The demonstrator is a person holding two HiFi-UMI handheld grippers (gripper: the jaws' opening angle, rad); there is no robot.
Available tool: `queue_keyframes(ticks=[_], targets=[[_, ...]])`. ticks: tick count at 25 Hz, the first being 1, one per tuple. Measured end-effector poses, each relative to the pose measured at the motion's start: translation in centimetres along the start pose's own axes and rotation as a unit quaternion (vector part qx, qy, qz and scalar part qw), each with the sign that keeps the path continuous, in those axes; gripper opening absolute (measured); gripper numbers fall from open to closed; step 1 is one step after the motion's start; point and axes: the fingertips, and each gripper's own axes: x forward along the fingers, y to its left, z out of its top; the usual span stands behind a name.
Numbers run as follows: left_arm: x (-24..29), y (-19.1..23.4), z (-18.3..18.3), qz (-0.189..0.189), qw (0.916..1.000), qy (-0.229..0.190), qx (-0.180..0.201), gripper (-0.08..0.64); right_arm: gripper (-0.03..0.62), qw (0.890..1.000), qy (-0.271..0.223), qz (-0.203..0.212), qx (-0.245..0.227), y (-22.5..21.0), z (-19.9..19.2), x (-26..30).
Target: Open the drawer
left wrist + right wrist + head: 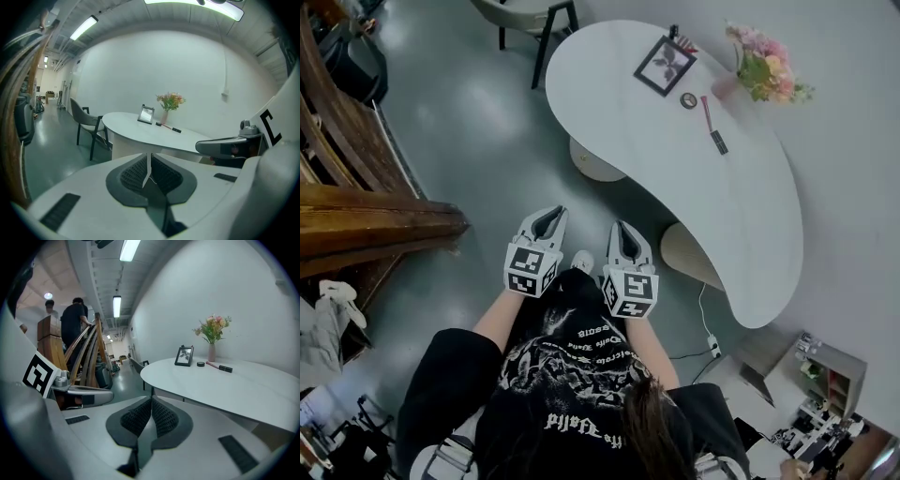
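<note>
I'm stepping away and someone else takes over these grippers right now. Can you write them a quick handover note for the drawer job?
Left gripper: jaws together, nothing between them.
Right gripper: likewise shut and empty.
Both are held side by side near the white table, touching nothing.
Drawer: not visible in any view; the tabletop holds a picture frame and a vase of flowers.
Done: nothing yet.
Left to do: find the drawer, take hold of it, pull it open.
</note>
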Motion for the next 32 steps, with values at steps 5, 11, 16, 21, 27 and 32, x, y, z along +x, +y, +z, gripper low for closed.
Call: queue_keyframes(ticks=[5, 11, 16, 21, 27, 32], targets=[[0.4, 1.5, -0.1, -0.009, 0.9999, 0.001, 0.014, 0.034, 0.028, 1.0, -0.002, -0.019, 0.008, 0.7, -0.1, 1.1], [2.0, 2.1, -1.4, -0.047, 0.998, 0.036, 0.021, 0.034, 0.028, 0.999, 0.0, -0.032, 0.013, 1.0, -0.6, 2.7], [3.4, 2.8, -1.6, -0.049, 0.9977, 0.031, 0.036, 0.034, 0.028, 0.999, 0.001, -0.039, 0.014, 0.9, -1.3, 4.0], [4.9, 3.8, -1.5, -0.043, 0.9985, 0.018, 0.029, 0.034, 0.028, 0.999, 0.006, -0.044, 0.022, 1.2, -2.5, 5.3], [7.8, 5.4, -2.6, -0.034, 0.999, 0.013, 0.028, 0.035, 0.028, 0.999, 0.014, -0.045, 0.026, 0.6, -4.4, 7.9], [9.7, 6.7, -3.4, -0.044, 0.9988, 0.009, 0.022, 0.096, 0.028, 0.999, 0.008, -0.045, 0.019, 0.5, -4.9, 10.1]])
